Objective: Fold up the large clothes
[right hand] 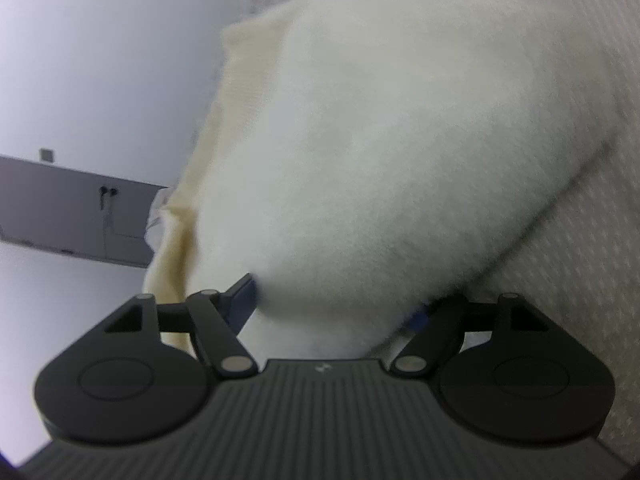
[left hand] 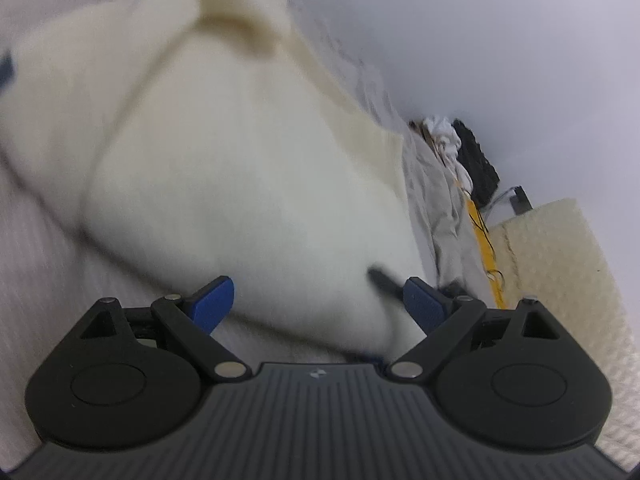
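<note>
A thick cream-white fleece garment lies bunched on a pale textured bedcover. Both wrist views show it blurred and close up. My left gripper has its blue fingers wide apart. A lower corner of the garment sits between them, nearer the right finger, and the left pad shows a gap. My right gripper also stands wide, with a fat fold of the same garment filling the space between the jaws. Its left pad is at the fleece's edge, and the fleece half hides the right one.
To the right in the left wrist view are crumpled grey cloth, a black object, a yellow strip and a cream waffle-textured cloth. A grey cabinet stands against the wall, left in the right wrist view.
</note>
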The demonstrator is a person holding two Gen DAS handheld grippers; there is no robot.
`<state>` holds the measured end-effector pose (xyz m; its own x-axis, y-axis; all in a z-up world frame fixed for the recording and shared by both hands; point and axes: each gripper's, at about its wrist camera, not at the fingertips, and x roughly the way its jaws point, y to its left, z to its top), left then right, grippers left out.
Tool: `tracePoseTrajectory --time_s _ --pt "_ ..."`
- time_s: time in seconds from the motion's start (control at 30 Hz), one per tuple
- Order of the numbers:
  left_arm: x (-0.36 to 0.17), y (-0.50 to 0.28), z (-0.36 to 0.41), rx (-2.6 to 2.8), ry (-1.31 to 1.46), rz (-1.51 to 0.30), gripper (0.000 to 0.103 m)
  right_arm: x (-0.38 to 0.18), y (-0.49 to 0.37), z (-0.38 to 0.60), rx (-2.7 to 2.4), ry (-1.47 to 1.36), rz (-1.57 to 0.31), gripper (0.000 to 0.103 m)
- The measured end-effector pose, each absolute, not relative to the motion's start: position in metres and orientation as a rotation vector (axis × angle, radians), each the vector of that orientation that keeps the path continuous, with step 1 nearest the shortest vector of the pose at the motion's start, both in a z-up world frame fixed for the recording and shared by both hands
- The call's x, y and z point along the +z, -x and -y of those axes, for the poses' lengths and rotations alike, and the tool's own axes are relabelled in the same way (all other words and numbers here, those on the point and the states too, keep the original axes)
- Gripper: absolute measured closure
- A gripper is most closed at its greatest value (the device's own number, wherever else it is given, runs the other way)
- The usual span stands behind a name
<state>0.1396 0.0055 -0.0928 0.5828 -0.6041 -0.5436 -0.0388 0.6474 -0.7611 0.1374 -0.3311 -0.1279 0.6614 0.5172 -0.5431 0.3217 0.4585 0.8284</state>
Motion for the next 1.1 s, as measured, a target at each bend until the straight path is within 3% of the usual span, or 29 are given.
tracePoseTrajectory --time_s 0.47,0.53,0.8,1.1 --pt "-0.147 -0.152 -0.061 -0.184 1.220 -0.830 0.011 -0.105 -0.142 0.342 0.313 -1.215 -0.695 0.027" --pt "-0.151 -0.156 -0.066 -0.155 1.238 -0.819 0.017 -0.107 -0.141 0.344 0.303 -1.224 -0.705 0.027" --pt "-0.141 -0.172 -0.062 -0.083 1.086 -0.820 0.058 -0.124 -0.140 0.344 0.230 -1.280 -0.780 0.027" --pt "-0.110 -0.177 -0.049 -0.106 0.943 -0.746 0.068 -0.131 -0.133 0.346 0.157 -1.295 -0.846 0.032"
